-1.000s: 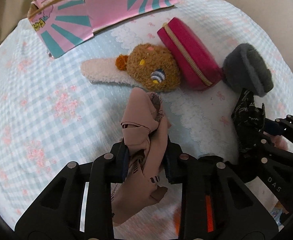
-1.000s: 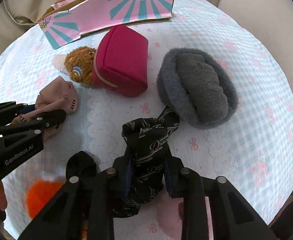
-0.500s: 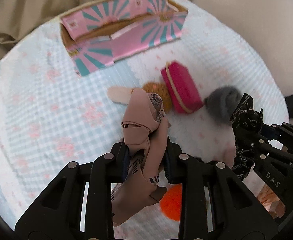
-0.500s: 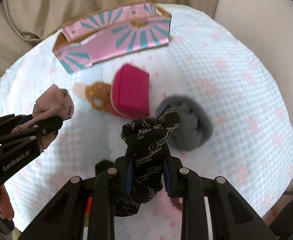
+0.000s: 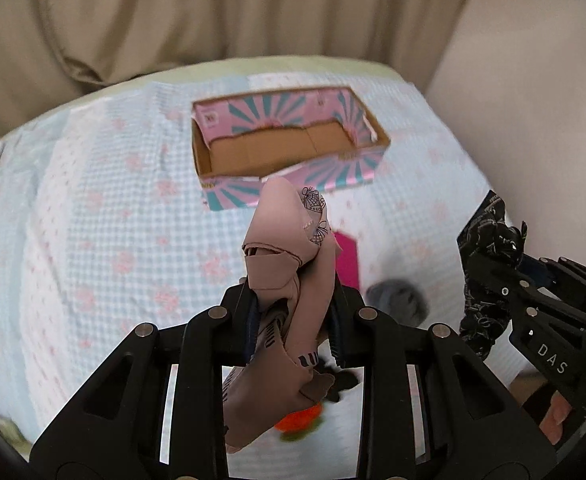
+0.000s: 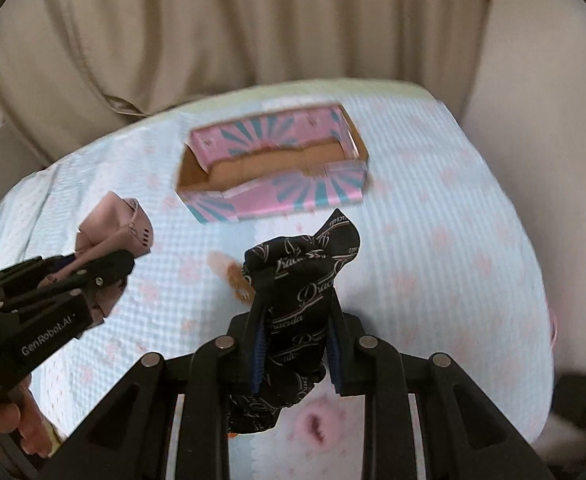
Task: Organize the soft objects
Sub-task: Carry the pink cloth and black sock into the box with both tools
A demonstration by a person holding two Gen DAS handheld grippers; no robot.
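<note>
My left gripper (image 5: 293,316) is shut on a dusty-pink cloth (image 5: 289,256) and holds it high above the bed; it also shows in the right wrist view (image 6: 113,236). My right gripper (image 6: 295,344) is shut on a black printed cloth (image 6: 301,292), also lifted; it shows at the right of the left wrist view (image 5: 489,280). An open pink-and-teal cardboard box (image 5: 289,148) sits on the bed ahead, empty inside; it also shows in the right wrist view (image 6: 273,172).
On the light-blue checked bedspread (image 5: 93,220) lie a magenta pouch (image 5: 347,260), a grey fuzzy item (image 5: 399,302), an orange plush (image 5: 299,426) and a brown plush toy (image 6: 233,276), partly hidden. Beige curtains (image 6: 213,32) hang behind the bed.
Both grippers have risen and pulled back from the bed with their cloths. The box has come into full view, and the pouch and plush items have dropped low in the frames.
</note>
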